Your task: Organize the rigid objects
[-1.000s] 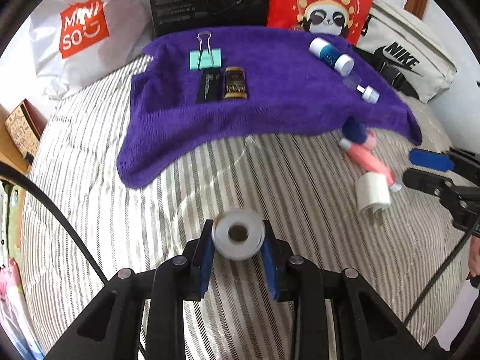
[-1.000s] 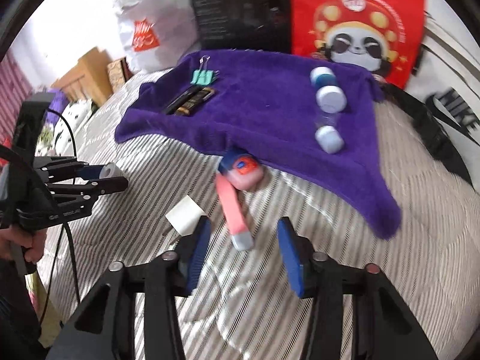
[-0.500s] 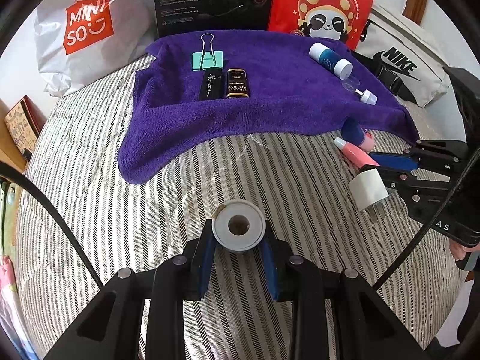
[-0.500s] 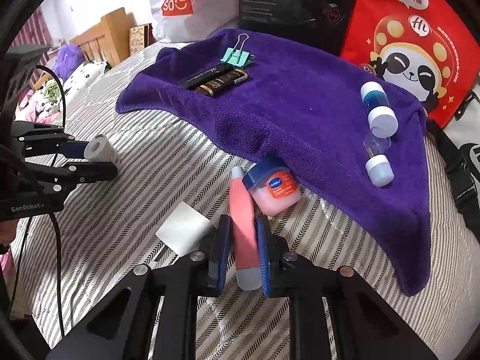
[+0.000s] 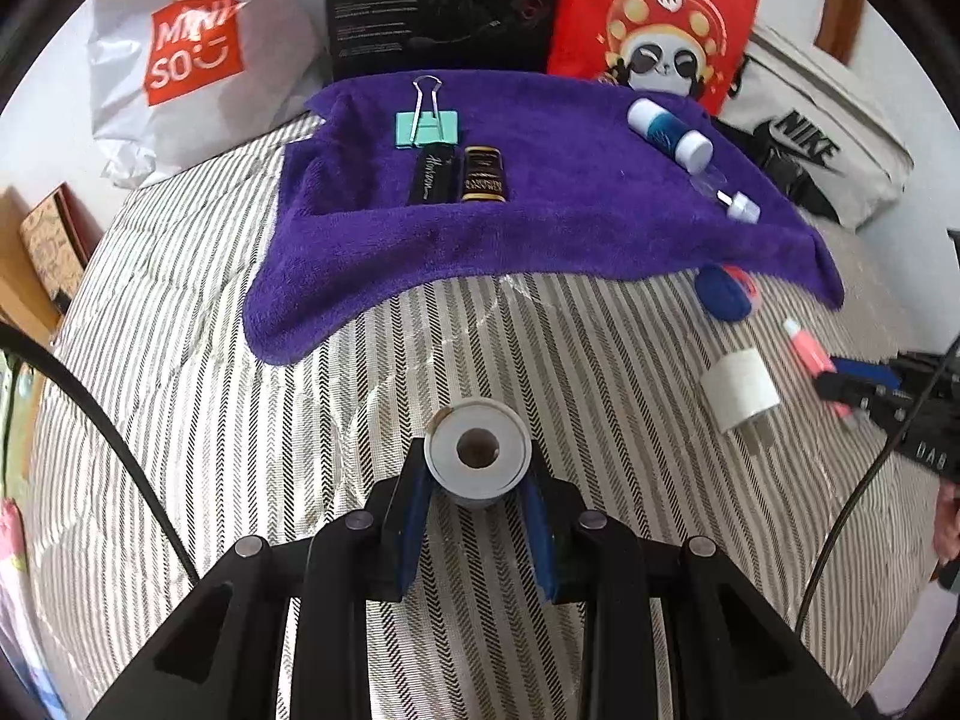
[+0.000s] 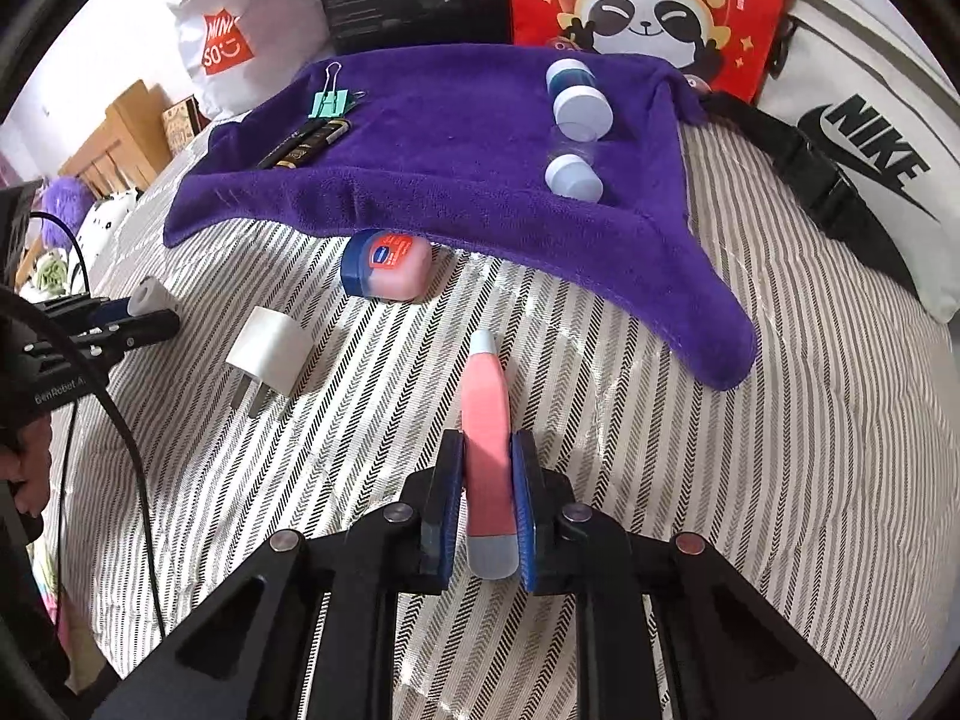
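My left gripper [image 5: 477, 468] is shut on a white tape roll [image 5: 477, 450] above the striped bedspread; it also shows in the right wrist view [image 6: 150, 297]. My right gripper [image 6: 487, 462] is shut on a pink tube [image 6: 487, 420] and holds it off the bed; the tube also shows in the left wrist view [image 5: 810, 354]. A purple towel [image 5: 570, 228] carries a green binder clip [image 5: 426, 126], two dark tubes [image 5: 459, 177], a blue-and-white bottle [image 5: 666, 132] and a small clear bottle [image 5: 729, 195]. A blue-lidded Vaseline jar [image 6: 387, 264] and a white charger plug [image 6: 270, 354] lie on the bed.
Along the back stand a white Miniso bag [image 5: 192, 54], a black box [image 5: 438, 0] and a red panda bag [image 5: 654, 24]. A white Nike pouch [image 6: 864, 144] lies at the right. Wooden furniture [image 6: 114, 138] is at the left.
My right gripper closed on the pink tube and has lifted it back away from the jar and the towel. My left gripper still holds the tape roll, nearly still.
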